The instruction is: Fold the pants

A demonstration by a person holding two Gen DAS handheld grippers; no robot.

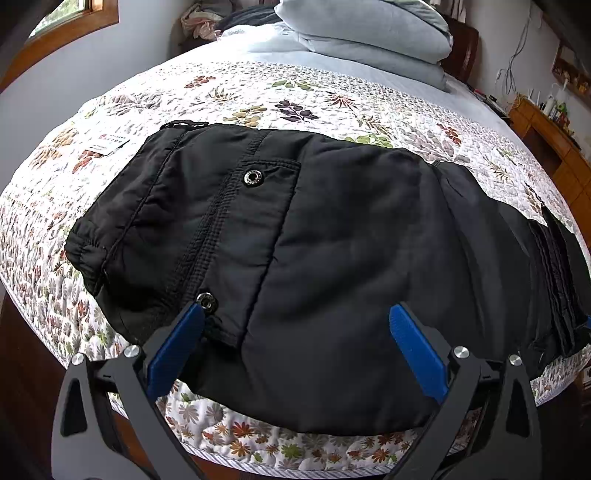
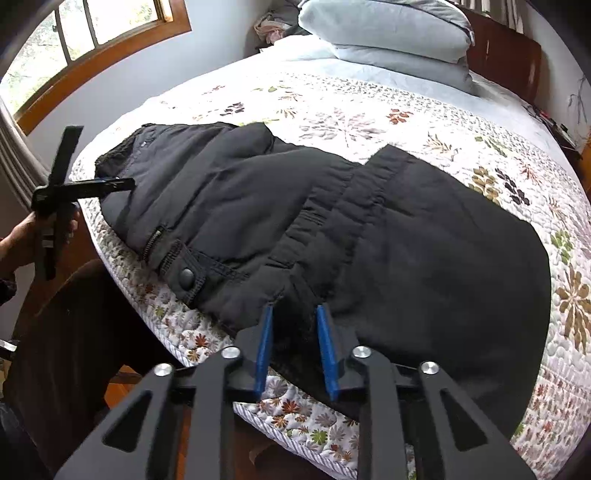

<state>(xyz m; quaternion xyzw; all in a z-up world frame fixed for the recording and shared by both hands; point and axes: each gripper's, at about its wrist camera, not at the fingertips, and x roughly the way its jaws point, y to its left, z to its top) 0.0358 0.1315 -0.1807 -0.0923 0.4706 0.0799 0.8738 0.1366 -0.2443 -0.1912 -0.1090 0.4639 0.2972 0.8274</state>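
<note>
- The black pants (image 1: 332,258) lie folded across the near edge of the bed, on the floral quilt (image 1: 258,96), with the waistband and pockets toward the left end of the bundle.
- In the right wrist view the same pants (image 2: 295,236) show a doubled layer: a flat panel on the right lies over the gathered waistband area in the middle.
- The left gripper (image 1: 295,317) hovers just above the near edge of the pants with its blue fingers (image 1: 177,347) spread wide; nothing sits between them but the cloth underneath.
- A metal snap (image 1: 253,178) sits on a pocket flap in the left view, and a second snap (image 1: 205,300) lies right beside the left fingertip.
- The right gripper (image 2: 293,310) is at the near edge of the pants with its jaws narrow. Dark fabric shows in the gap, but I cannot tell whether the pads actually pinch it.
- In the right view the left gripper (image 2: 125,182) appears at the far left, held in the person's left hand (image 2: 33,236), its tips at the left end of the pants.
- A zip (image 2: 153,242) and a tab with a dark button (image 2: 187,275) lie on the near left part of the pants.
- Stacked pale blue pillows (image 1: 369,33) rest at the head of the bed, and a wood-framed window (image 2: 92,40) is on the left wall.
</note>
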